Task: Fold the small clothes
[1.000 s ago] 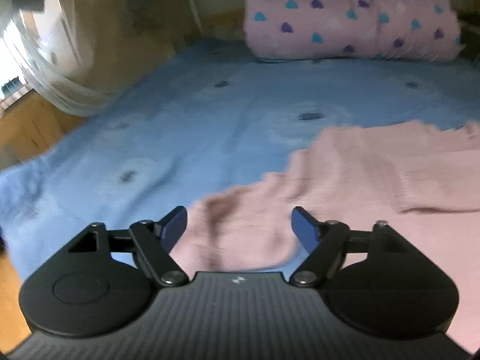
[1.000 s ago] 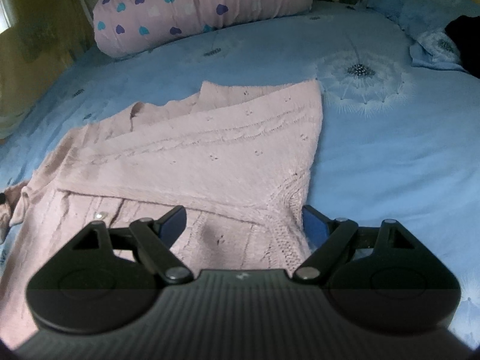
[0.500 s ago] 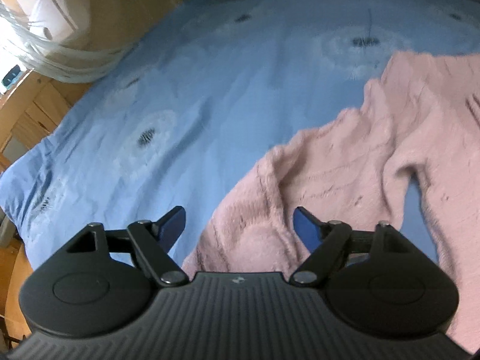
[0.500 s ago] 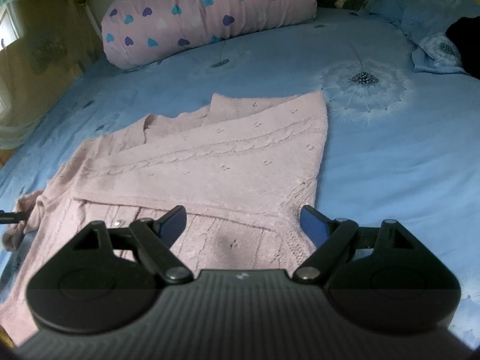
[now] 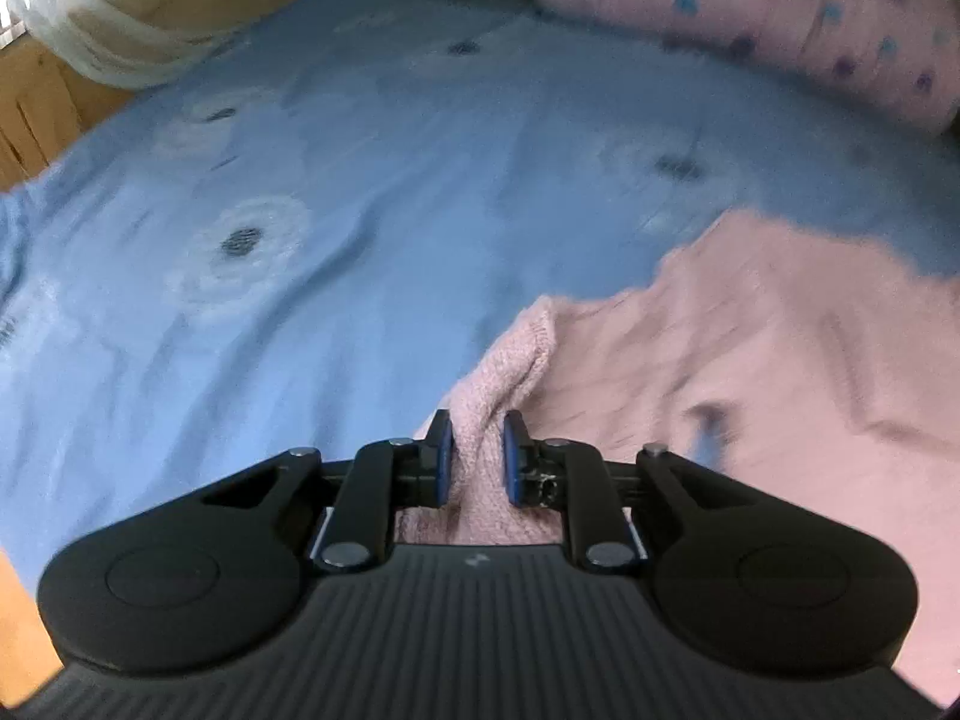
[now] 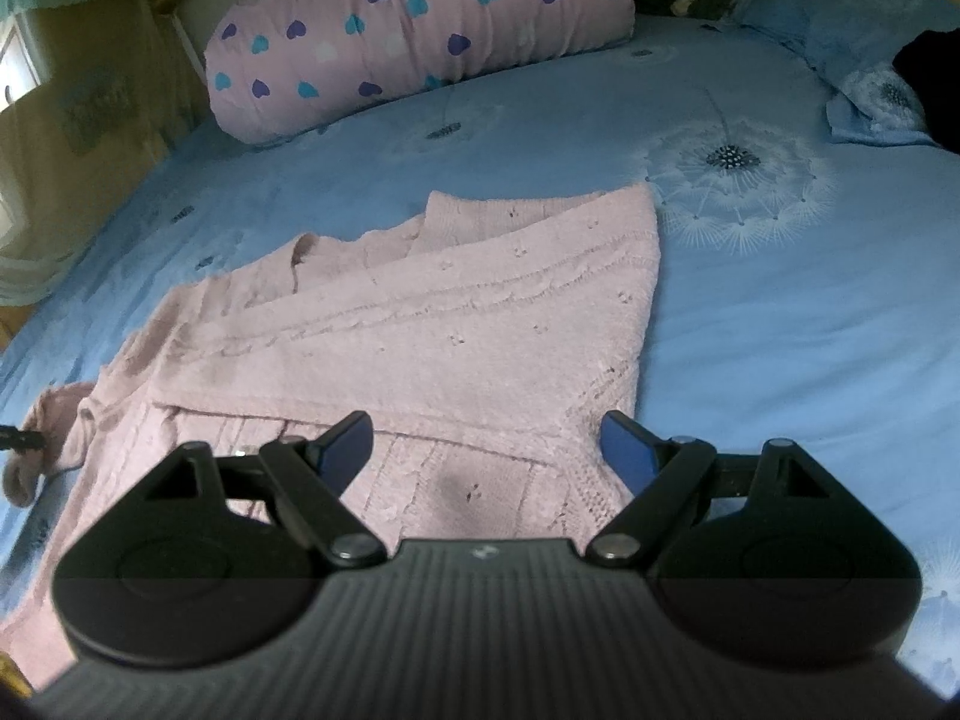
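Note:
A pink knitted cardigan [image 6: 432, 324] lies on the blue bed, its right side folded over the middle. One sleeve [image 5: 510, 354] stretches out to the left. My left gripper [image 5: 477, 429] is closing its jaws on the end of that sleeve, and the blue pads [image 5: 443, 456] pinch a ridge of pink knit between them. In the right wrist view the sleeve end [image 6: 54, 414] shows at the far left, bunched up. My right gripper [image 6: 483, 435] stands open just above the cardigan's near edge, with nothing gripped.
The blue dandelion-print sheet [image 6: 780, 312] covers the bed. A pink bolster with hearts [image 6: 420, 36] lies at the back, a blue pillow [image 6: 852, 30] and a dark item [image 6: 936, 90] at the back right. The bed's left edge and wooden boards [image 5: 36, 114] are near.
My left gripper swung along the sleeve toward its end and went from wide open to shut on the knit, lifting a fold. The right gripper has stayed still and open.

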Available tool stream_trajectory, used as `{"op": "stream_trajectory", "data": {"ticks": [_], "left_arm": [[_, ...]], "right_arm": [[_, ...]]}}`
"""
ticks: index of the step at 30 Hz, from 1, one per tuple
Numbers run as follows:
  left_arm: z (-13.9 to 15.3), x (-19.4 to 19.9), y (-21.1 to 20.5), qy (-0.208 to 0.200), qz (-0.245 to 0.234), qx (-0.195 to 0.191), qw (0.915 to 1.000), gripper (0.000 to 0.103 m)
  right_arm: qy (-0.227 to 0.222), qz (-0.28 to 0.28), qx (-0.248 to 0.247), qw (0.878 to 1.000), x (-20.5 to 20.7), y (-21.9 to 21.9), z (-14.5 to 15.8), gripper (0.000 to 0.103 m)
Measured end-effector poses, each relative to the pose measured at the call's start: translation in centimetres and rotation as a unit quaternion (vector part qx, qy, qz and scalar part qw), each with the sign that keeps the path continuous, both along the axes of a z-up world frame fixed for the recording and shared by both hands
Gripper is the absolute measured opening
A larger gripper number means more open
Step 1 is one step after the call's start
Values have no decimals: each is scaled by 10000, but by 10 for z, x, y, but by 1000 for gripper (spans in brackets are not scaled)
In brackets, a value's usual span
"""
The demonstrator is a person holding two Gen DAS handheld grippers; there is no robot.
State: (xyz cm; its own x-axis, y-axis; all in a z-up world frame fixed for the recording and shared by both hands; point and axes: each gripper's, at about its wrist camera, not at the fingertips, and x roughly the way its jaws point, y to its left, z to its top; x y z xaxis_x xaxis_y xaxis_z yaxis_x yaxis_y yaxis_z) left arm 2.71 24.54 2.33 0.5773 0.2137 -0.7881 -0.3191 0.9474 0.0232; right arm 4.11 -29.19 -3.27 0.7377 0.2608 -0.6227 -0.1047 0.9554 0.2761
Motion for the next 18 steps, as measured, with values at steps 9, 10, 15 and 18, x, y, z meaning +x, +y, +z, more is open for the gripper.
{"op": "stream_trajectory", "data": {"ticks": [9,10,15,18], "left_arm": [[76,0,-27,-795,-290,-1199,9892,20],[85,0,-33,-908,-330,-1333,9864,20],[132,5,-73,-1455,-620,-1540,9753,20],[150,13,-108,-1591,-932,-1602,9697,20]], "right_arm": [[-37,-11,45,10000,-1,-1,1,84],[-45,-13,59,10000,-1,-1,1,84],[-108,3,137,9998,-2,-4,4,84],[-141,1,170,9998,-4,-5,6,84]]}}
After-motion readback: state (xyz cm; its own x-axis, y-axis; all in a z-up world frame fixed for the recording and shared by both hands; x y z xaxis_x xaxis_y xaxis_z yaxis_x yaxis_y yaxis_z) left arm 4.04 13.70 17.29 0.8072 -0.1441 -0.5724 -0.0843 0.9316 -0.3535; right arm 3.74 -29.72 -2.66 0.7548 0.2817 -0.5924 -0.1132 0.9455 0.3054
